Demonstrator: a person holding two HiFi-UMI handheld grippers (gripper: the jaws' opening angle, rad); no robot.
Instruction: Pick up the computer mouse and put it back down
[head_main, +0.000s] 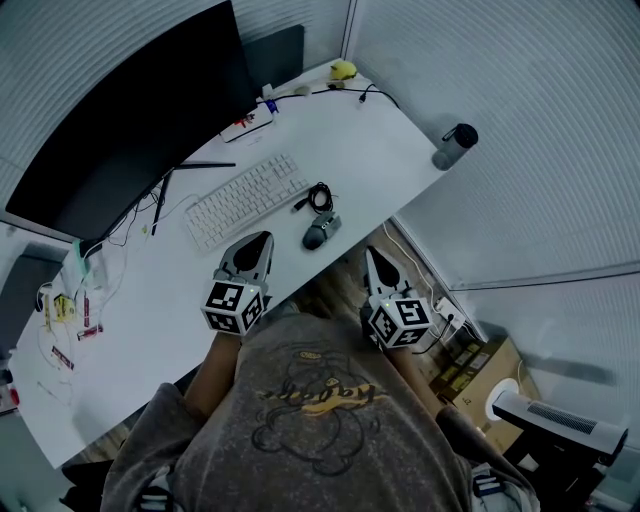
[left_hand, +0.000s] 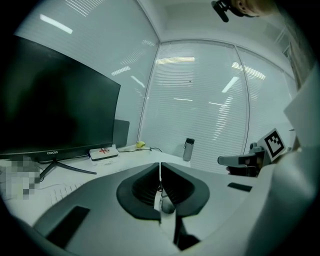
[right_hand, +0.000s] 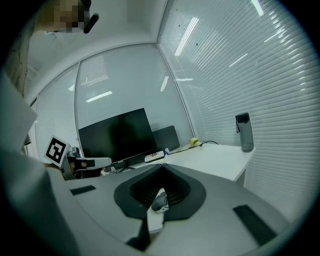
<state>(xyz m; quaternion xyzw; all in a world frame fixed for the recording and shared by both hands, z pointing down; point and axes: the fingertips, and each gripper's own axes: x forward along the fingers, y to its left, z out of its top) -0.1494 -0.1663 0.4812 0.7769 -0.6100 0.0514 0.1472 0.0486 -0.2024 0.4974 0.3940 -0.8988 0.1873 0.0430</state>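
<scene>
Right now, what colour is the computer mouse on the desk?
Dark grey. The computer mouse shows best in the head view.

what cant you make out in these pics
Computer mouse: left gripper view, mostly hidden behind the shut jaws of the left gripper.
White box: head view, print too small.
Yellow object: head view, too small to identify.
Small items at the left end of the desk: head view, too small.

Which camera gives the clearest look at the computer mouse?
The head view: it shows the whole mouse from above, lying on the desk beside the keyboard. Both gripper views catch only a small glimpse of it, low in the frame.
</scene>
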